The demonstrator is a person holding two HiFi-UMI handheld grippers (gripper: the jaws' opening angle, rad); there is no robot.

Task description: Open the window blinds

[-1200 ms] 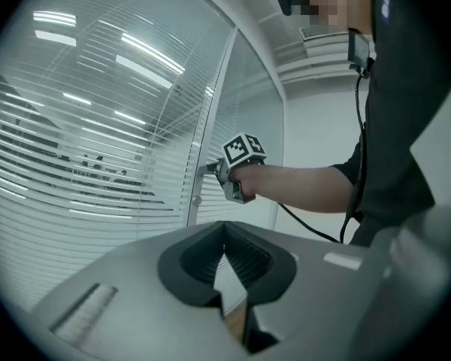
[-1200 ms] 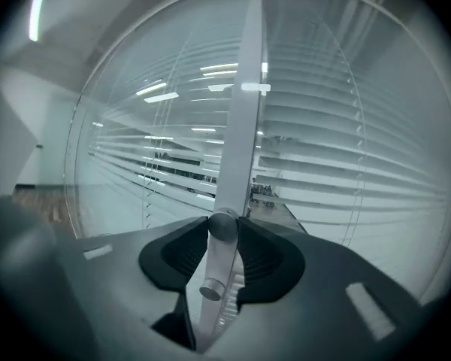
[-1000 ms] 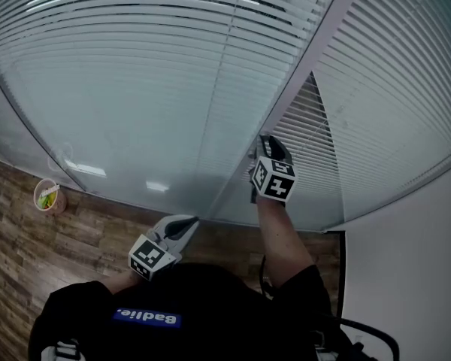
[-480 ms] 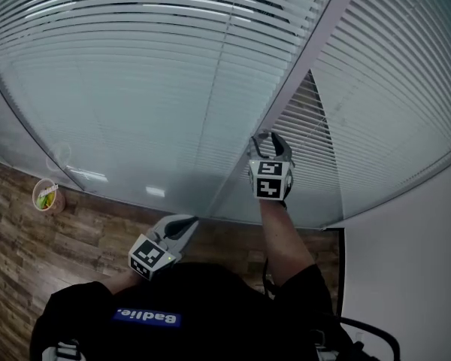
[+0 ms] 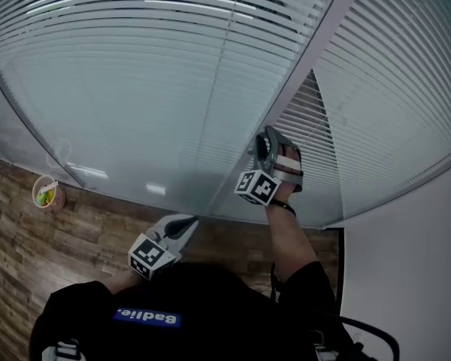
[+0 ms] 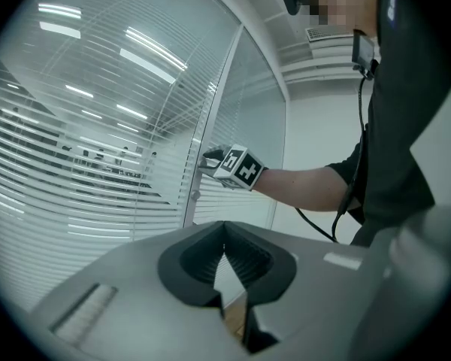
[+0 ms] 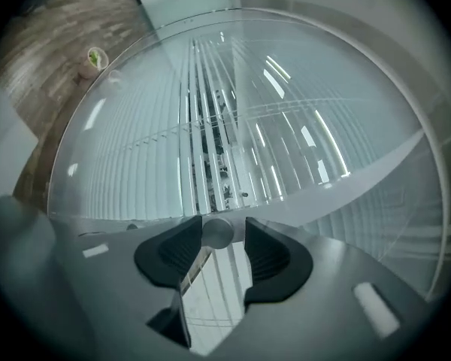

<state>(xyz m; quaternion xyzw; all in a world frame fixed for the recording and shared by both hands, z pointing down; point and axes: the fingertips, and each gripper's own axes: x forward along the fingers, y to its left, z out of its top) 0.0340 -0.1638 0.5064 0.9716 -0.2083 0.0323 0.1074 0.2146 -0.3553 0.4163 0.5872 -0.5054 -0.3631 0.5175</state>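
Blinds [image 5: 135, 74]: thin, light slats sealed behind the glass ahead, judged fragile and out of direct reach. They are to be worked only through the small round knob [image 7: 216, 234] on the frame [image 5: 289, 100], which looks smooth, stiff and likely slippery, so is best pinched squarely across its sides. The right hand-held gripper [image 5: 264, 143] has the knob between jaws that have just been closing, with a slight gap left on one side; the left hand-held gripper [image 5: 189, 221] hangs low, tips together, empty.
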